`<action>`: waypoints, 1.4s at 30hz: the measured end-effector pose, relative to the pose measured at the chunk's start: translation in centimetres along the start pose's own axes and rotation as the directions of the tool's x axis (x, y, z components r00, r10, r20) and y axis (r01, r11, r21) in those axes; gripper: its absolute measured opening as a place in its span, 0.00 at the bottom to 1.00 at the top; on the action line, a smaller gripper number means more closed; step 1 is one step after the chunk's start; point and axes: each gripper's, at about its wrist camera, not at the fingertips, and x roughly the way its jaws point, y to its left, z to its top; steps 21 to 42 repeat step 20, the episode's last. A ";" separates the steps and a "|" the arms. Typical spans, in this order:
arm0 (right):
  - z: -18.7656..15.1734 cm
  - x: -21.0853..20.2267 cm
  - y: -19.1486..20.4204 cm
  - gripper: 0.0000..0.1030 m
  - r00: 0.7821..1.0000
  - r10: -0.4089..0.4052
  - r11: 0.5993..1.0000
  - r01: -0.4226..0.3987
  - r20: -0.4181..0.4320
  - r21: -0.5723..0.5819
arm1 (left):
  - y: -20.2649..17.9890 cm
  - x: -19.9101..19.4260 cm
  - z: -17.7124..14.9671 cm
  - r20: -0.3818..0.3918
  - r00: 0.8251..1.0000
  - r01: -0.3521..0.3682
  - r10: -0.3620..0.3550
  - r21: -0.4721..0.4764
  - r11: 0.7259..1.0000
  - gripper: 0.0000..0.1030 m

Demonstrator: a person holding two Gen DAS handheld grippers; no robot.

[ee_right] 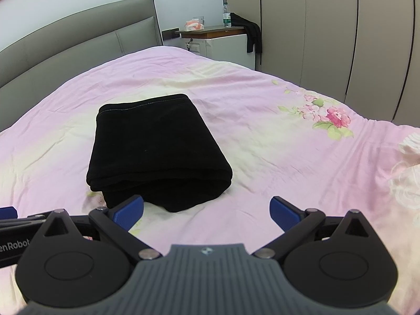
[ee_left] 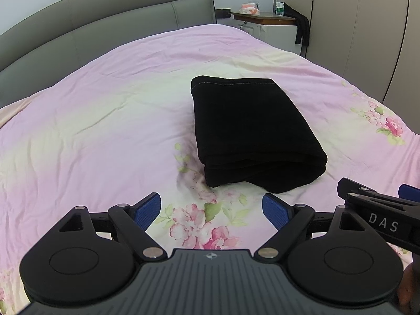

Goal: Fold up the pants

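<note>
On the bed (ee_left: 78,131), mid-quilt, the black pants (ee_left: 252,131) lie folded into a compact stack, layered fold edge toward me. My left tool (ee_left: 211,211) hovers just short of that edge, blue pads spread apart, gripping nothing. My right tool (ee_right: 206,211) sits beside it, also spread wide, its left pad (ee_right: 128,214) overlapping the pants' near corner.

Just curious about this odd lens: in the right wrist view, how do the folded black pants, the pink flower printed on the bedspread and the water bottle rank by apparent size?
1. folded black pants
2. pink flower
3. water bottle

The bottle stands far back on the nightstand, so distance shrinks it; true sizes may differ.
</note>
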 end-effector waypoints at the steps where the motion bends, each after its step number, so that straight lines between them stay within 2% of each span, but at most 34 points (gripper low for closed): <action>1: 0.0 0.0 0.0 0.95 1.000 0.000 1.000 0.000 0.000 0.000 | 0.0 0.1 0.0 0.000 1.000 0.000 0.000 0.001 1.000 0.99; 42: -0.3 -0.2 -0.2 0.95 1.000 -0.007 1.000 0.007 -0.001 0.011 | -0.4 -0.6 0.0 0.028 1.000 -0.003 0.003 0.020 1.000 0.99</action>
